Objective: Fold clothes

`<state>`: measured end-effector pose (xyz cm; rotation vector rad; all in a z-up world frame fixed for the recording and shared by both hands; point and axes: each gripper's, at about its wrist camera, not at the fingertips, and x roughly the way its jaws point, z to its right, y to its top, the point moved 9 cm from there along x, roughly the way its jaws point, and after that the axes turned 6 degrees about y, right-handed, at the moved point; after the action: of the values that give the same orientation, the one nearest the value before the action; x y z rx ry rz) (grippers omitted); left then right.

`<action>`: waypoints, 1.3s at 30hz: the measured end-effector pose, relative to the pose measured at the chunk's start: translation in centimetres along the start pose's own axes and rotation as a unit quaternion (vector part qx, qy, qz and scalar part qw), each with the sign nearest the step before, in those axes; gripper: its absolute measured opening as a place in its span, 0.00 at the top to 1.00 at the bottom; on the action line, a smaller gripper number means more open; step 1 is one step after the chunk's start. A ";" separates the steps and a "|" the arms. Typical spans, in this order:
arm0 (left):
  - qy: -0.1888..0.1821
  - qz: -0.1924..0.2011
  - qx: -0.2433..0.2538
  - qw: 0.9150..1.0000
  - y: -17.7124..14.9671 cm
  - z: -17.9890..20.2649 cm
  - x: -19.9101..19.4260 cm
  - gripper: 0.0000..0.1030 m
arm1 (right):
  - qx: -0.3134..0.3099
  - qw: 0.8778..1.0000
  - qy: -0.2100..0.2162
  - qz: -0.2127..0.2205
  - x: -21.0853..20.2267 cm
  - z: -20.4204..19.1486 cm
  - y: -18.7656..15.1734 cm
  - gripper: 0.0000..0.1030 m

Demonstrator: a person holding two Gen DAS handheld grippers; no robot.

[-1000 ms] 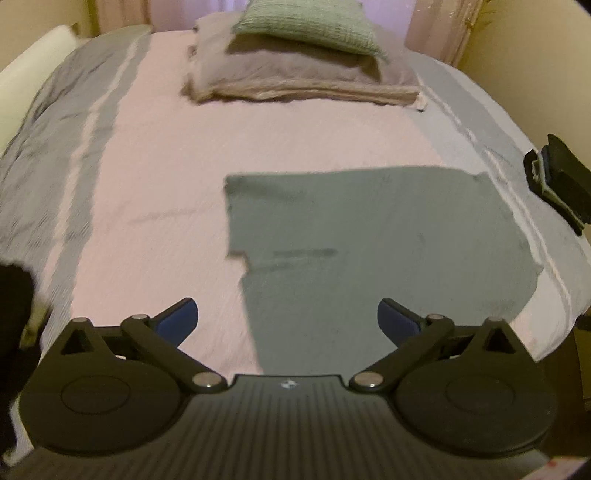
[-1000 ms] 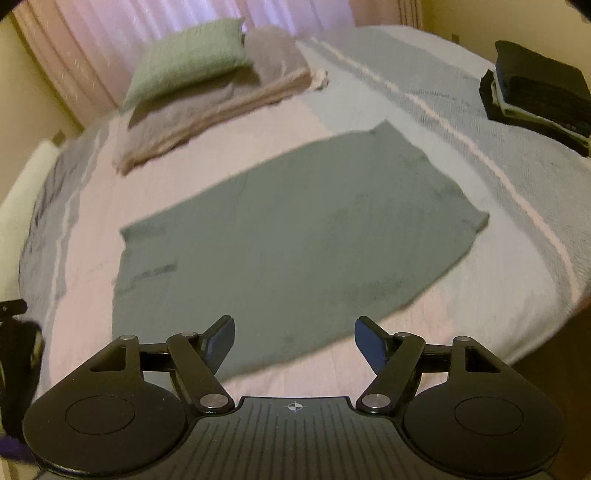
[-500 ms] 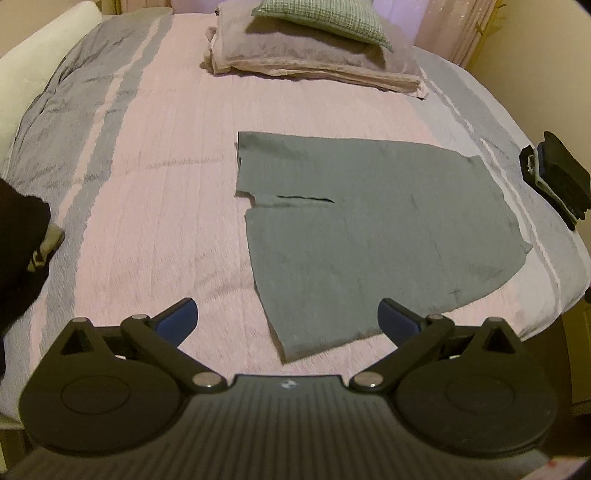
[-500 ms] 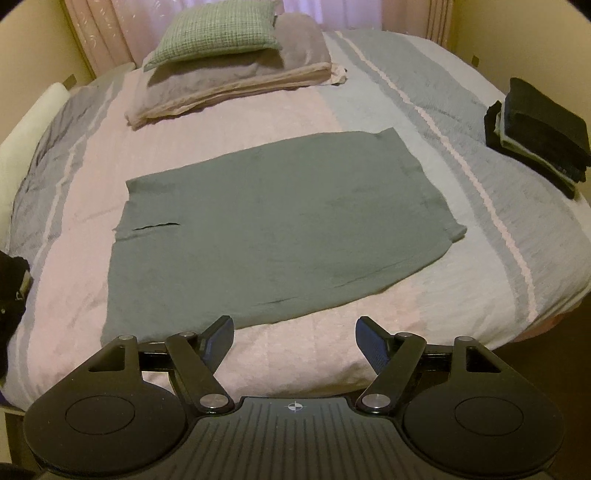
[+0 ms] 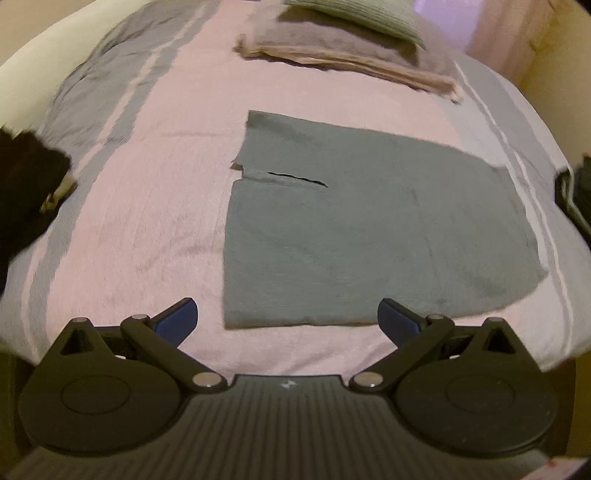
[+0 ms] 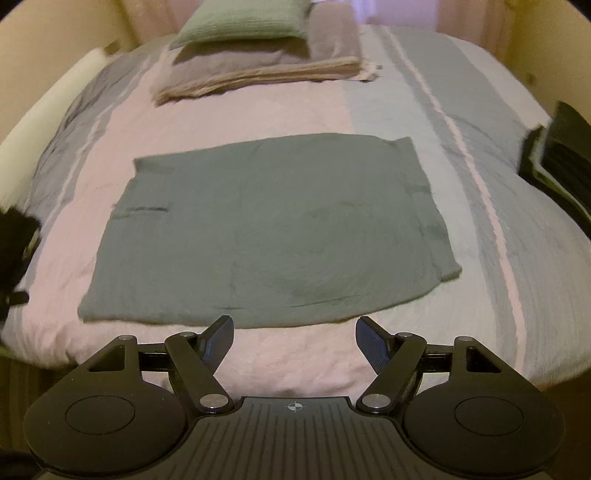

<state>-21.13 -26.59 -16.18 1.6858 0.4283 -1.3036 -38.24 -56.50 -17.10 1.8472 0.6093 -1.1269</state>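
On the bed [image 5: 155,221], left of the grey-green garment [image 5: 362,229], lies a dark heap of clothes [image 5: 22,192]. My left hand-held gripper [image 5: 287,319] hangs wide and empty just short of the garment's near-left corner. The garment lies flat in the middle of the bed; it looks thin, soft and limp, so I judge it best pinched at the near corners. My right hand-held gripper [image 6: 294,334], also wide and empty, hovers just before its near hem. Right of the garment sits a folded dark stack [image 6: 561,147].

Striped bed [image 6: 461,122], pale walls [image 6: 55,55], pink curtains [image 5: 498,33]
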 end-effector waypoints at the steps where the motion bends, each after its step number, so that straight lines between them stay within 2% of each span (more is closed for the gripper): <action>1: 0.006 -0.002 -0.008 1.000 -0.2 0.7 -0.3 0.01 | -0.011 1.000 0.007 -0.004 0.1 0.6 0.1 0.32; 6: 0.034 -0.010 -0.035 0.999 -1.1 3.3 -1.7 0.01 | -0.038 0.999 0.015 -0.023 0.5 4.0 -0.2 0.32; 10: 0.043 -0.013 -0.027 0.999 -1.3 4.4 -2.0 0.01 | -0.029 0.999 0.017 -0.020 0.3 5.4 -0.3 0.32; 15: 0.036 -0.010 -0.008 0.999 -0.9 5.6 -1.4 0.01 | 0.003 1.000 0.014 -0.015 -0.2 6.2 -0.3 0.32; 26: 0.024 -0.005 0.016 1.000 0.9 6.9 -0.1 0.01 | 0.028 0.999 0.013 -0.009 0.5 6.4 1.6 0.32; 39: 0.022 -0.026 0.026 0.999 0.8 7.9 1.6 0.01 | 0.033 0.999 0.002 -0.039 1.8 6.9 0.6 0.32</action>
<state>-24.38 -33.90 -17.23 1.7599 0.4688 -1.3276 -40.11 -62.73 -19.96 1.8974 0.6581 -1.2077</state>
